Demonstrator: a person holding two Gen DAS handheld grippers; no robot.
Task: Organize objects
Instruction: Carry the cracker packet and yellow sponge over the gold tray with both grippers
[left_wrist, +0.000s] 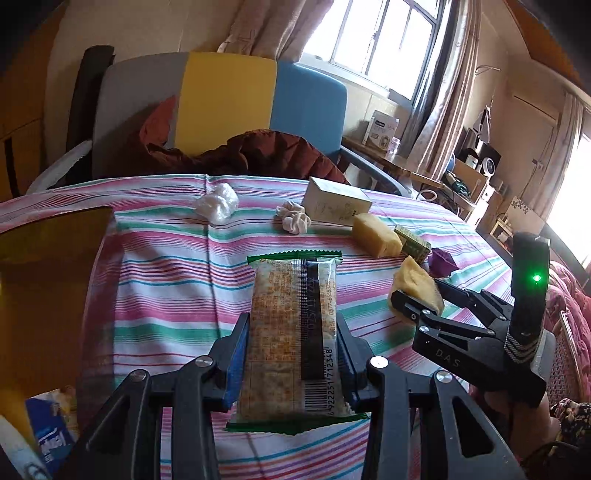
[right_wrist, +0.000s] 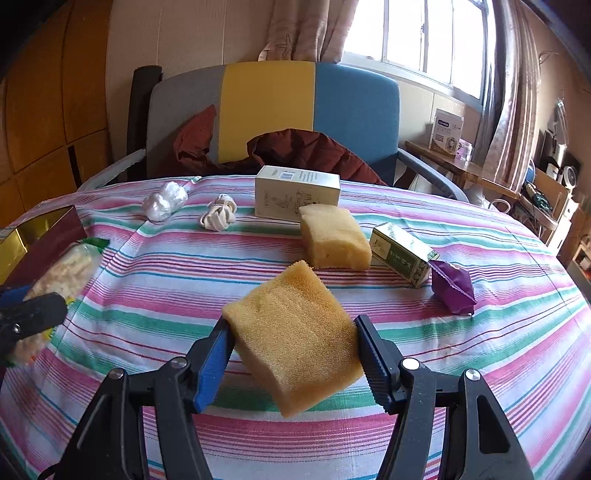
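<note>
My left gripper (left_wrist: 291, 332) is shut on a green-edged cracker packet (left_wrist: 291, 325) and holds it above the striped cloth. My right gripper (right_wrist: 291, 328) is shut on a yellow sponge (right_wrist: 295, 332), also held above the cloth; it shows in the left wrist view (left_wrist: 415, 295) too. A gold-lined box (left_wrist: 40, 280) stands at the left, next to the packet. A second sponge (right_wrist: 332, 236), a white carton (right_wrist: 295, 192), a small green box (right_wrist: 402, 254), a purple wrapper (right_wrist: 452, 288), a white scrunchie (right_wrist: 218, 216) and a crumpled plastic ball (right_wrist: 164, 201) lie on the table.
A grey, yellow and blue chair (right_wrist: 273, 110) with a dark red jacket (right_wrist: 306, 151) stands behind the table. A blue packet (left_wrist: 51, 432) lies at the lower left near the gold box. Shelves and clutter fill the right side of the room.
</note>
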